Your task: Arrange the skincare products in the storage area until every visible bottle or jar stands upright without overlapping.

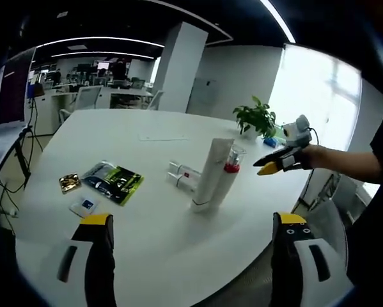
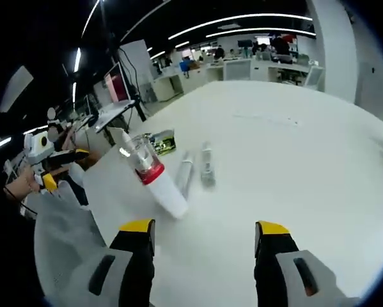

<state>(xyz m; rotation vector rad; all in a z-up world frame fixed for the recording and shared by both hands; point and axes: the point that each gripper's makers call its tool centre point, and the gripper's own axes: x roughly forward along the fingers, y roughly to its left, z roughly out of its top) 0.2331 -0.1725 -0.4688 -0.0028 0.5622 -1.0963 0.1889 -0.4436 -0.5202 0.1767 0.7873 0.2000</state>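
Open-plan office behind, desks and a pillar far off; white round table (image 1: 146, 128) carrying the products near its edge. Tall white tube (image 1: 211, 174) is standing upright, a white bottle (image 1: 227, 171) with red band and clear cap standing just beside it, touching or nearly so. Two small tubes (image 1: 183, 176) are lying flat behind them, side by side. Green sachet (image 1: 113, 181), gold packet (image 1: 70, 183) and small blue-and-white packet (image 1: 84, 206) are lying flat, well apart from the bottles. Left gripper (image 1: 194, 233) is hanging back with jaws wide, holding nothing; right gripper (image 2: 204, 240) likewise wide and empty, facing the bottle (image 2: 154, 176). Judgement: lying tubes are next; approaching low along the table, closing across the body near the cap end, tipping up slowly, setting down clear of the standing pair. Tubes looking smooth, soft plastic, narrow-based, likely to topple; clear cap hard and glossy; sachets foil, slick
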